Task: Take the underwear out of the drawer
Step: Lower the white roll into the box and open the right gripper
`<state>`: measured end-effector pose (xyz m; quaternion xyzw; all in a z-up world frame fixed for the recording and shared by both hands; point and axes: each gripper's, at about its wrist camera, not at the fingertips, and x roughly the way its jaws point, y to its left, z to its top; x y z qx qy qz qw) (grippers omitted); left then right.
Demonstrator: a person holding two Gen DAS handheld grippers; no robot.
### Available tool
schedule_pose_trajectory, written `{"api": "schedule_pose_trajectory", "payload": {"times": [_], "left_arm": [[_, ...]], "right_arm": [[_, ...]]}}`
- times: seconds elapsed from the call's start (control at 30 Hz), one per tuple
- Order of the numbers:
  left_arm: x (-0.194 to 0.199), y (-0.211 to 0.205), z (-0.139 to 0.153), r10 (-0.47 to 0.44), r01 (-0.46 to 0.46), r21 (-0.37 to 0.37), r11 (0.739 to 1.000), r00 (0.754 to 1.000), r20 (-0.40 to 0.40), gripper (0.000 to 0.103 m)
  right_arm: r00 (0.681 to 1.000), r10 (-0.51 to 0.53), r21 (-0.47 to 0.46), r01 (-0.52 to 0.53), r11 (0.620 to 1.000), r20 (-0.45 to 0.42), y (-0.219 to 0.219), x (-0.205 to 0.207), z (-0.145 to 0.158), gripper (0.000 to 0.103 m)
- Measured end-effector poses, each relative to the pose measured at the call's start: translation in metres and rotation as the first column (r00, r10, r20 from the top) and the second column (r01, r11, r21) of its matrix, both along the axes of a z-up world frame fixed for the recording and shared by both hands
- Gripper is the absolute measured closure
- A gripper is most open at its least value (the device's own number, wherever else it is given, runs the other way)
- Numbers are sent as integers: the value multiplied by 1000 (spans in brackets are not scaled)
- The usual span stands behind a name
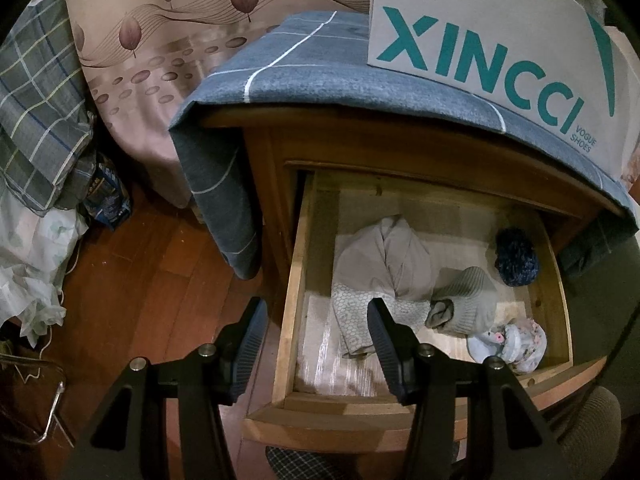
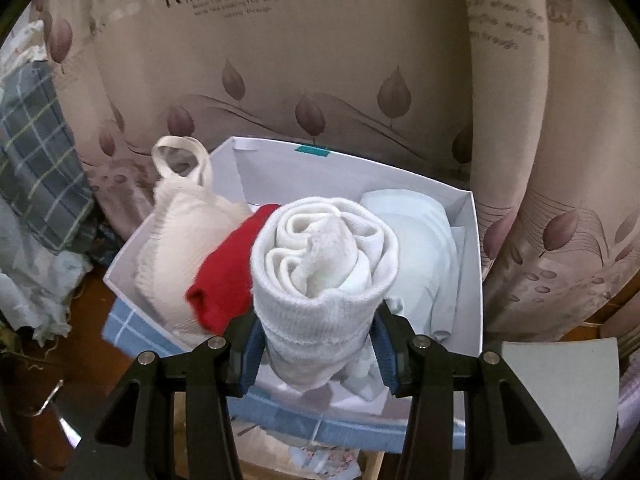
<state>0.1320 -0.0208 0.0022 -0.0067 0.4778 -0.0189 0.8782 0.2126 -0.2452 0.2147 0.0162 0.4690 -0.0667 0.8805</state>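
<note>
The right claw [image 2: 316, 344] is pinching a rolled white garment [image 2: 324, 276] over the box [image 2: 472, 280], at twelve o'clock. The left claw [image 1: 316, 344] is hanging spread, empty; several pieces [image 1: 384, 264] are waiting in the drawer [image 1: 294, 288].

right gripper [image 2: 318, 344] gripping white roll [image 2: 324, 264], box [image 2: 472, 264]

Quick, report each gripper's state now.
left gripper: open, holding nothing, above the drawer.
right gripper: shut on the rolled white garment, over the white box.
</note>
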Motion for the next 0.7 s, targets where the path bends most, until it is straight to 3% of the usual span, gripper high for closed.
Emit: {"api": "schedule_pose_trajectory", "payload": {"times": [0.43, 0.57, 0.7], "left_arm": [[0, 1, 0, -3, 3, -12, 1000, 1000, 3, 49], [0, 0, 1, -4, 4, -11, 1000, 1000, 4, 49], [0, 0, 1, -4, 4, -10, 1000, 1000, 2, 49]], "right_arm": [[997, -64, 2, 64, 998, -33, -7, 24, -24, 53], [998, -67, -23, 67, 997, -5, -7, 24, -14, 39], [998, -54, -35, 54, 998, 9, -5, 24, -3, 37]]}}
